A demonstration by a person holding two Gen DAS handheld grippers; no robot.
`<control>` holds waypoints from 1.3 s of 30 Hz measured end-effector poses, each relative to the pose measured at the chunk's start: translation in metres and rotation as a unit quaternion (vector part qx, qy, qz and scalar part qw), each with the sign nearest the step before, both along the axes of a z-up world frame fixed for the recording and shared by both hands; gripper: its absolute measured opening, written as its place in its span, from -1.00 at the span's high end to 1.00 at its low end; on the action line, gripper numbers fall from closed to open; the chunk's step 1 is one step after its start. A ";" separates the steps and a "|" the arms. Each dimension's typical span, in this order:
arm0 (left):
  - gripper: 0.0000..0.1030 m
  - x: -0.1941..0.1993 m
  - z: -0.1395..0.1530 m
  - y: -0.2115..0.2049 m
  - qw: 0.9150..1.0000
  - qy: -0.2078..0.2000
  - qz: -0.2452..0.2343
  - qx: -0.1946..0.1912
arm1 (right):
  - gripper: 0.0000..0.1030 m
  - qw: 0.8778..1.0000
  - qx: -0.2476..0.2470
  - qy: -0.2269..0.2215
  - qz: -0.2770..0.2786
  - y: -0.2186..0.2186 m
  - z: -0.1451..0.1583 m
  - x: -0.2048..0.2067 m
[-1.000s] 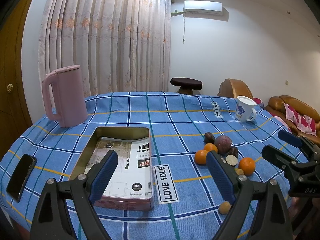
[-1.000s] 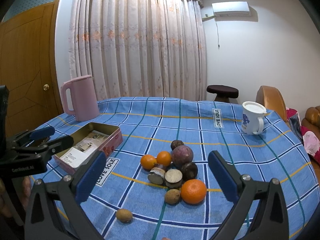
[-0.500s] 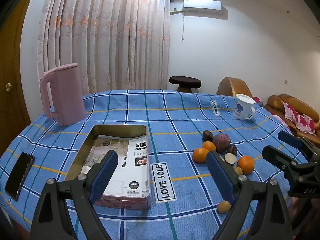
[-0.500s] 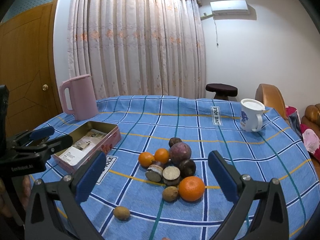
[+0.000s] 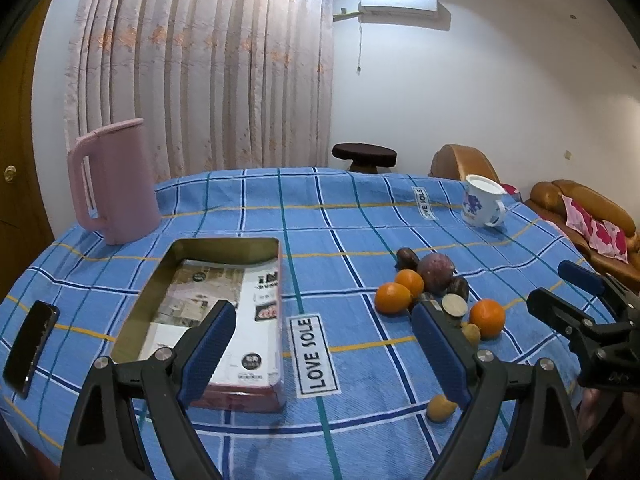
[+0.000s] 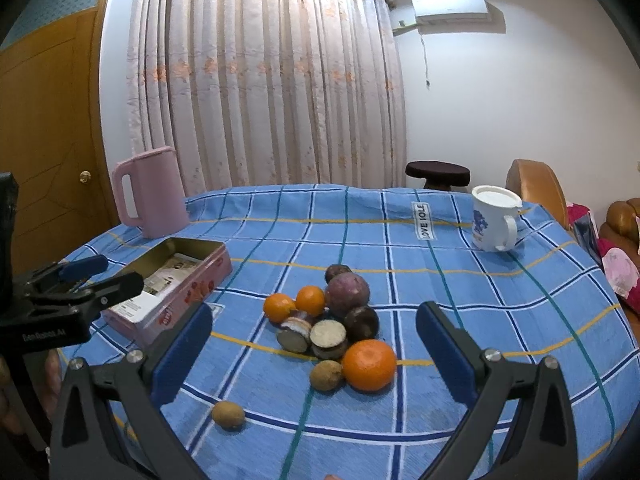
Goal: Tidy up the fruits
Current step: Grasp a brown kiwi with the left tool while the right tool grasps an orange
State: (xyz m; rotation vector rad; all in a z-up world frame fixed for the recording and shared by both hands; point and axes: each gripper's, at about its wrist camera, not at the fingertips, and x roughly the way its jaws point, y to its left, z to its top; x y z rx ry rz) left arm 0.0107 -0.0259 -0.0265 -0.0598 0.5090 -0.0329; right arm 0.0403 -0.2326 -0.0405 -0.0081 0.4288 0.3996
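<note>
Phone (image 5: pixel 30 346) only in L view.

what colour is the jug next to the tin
Pale pink; the jug shows best in the right wrist view, just behind the tin.

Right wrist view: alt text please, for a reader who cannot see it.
The open right tool hovers over a fruit pile on a blue checked tablecloth. An open tin and the left tool sit left; a pink jug and white mug stand behind.
</note>
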 end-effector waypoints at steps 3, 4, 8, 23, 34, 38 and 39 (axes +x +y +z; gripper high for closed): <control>-0.77 -0.004 -0.012 -0.014 1.000 0.004 -0.027 0.011 | -1.00 1.000 0.005 0.008 -0.021 -0.017 -0.009 0.001; -0.77 -0.005 -0.017 -0.019 0.999 0.007 -0.035 0.014 | -1.00 0.999 0.007 0.013 -0.030 -0.024 -0.013 0.001; -0.77 -0.003 -0.039 -0.040 0.996 0.039 -0.085 0.011 | -1.00 0.998 0.014 0.029 -0.060 -0.048 -0.028 0.004; 0.10 0.011 -0.079 -0.080 0.981 0.111 -0.158 0.001 | -0.59 0.996 0.005 0.068 -0.052 -0.045 -0.054 0.024; 0.46 0.011 -0.080 -0.071 0.976 0.109 -0.184 -0.035 | -0.18 0.989 -0.002 0.145 -0.022 -0.019 -0.069 0.069; 0.46 0.015 -0.079 -0.064 0.977 0.108 -0.180 -0.045 | -0.04 0.985 0.028 0.168 -0.007 -0.024 -0.072 0.076; 0.46 0.015 -0.078 -0.063 0.977 0.107 -0.180 -0.047 | 0.04 0.984 0.039 0.174 -0.006 -0.027 -0.073 0.078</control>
